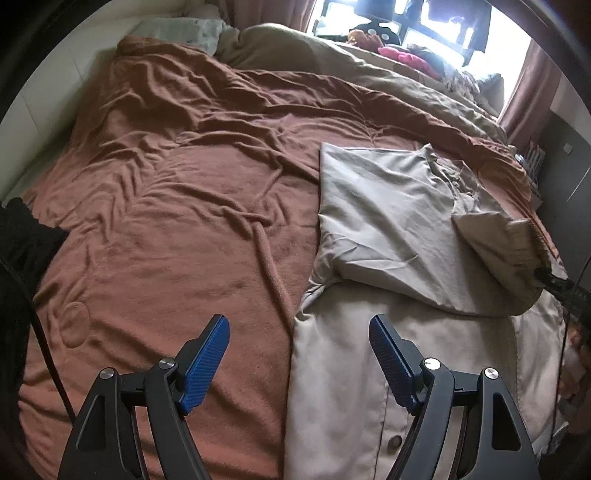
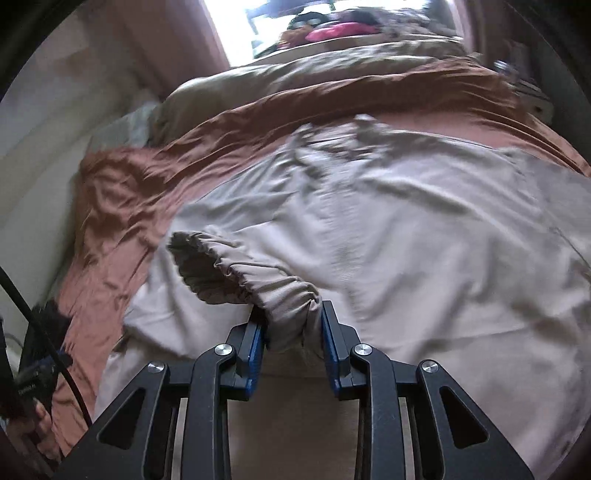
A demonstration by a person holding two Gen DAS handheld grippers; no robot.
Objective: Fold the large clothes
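A large beige jacket (image 1: pixel 384 229) lies on a bed covered by a rust-brown blanket (image 1: pixel 166 206). One part of it is folded over the body. My left gripper (image 1: pixel 300 325) is open and empty, hovering above the jacket's left edge near its buttons. My right gripper (image 2: pixel 292 314) is shut on the jacket's elastic sleeve cuff (image 2: pixel 258 277) and holds it lifted above the jacket body (image 2: pixel 424 229). The lifted sleeve and the right gripper's tip show in the left wrist view at the far right (image 1: pixel 509 254).
A tan duvet (image 1: pixel 332 55) is bunched at the far side of the bed, with a pale pillow (image 1: pixel 184 29) and pink items (image 1: pixel 402 55) by the window. A white wall (image 1: pixel 33 122) runs along the left. A black cable (image 1: pixel 40 325) hangs at the left.
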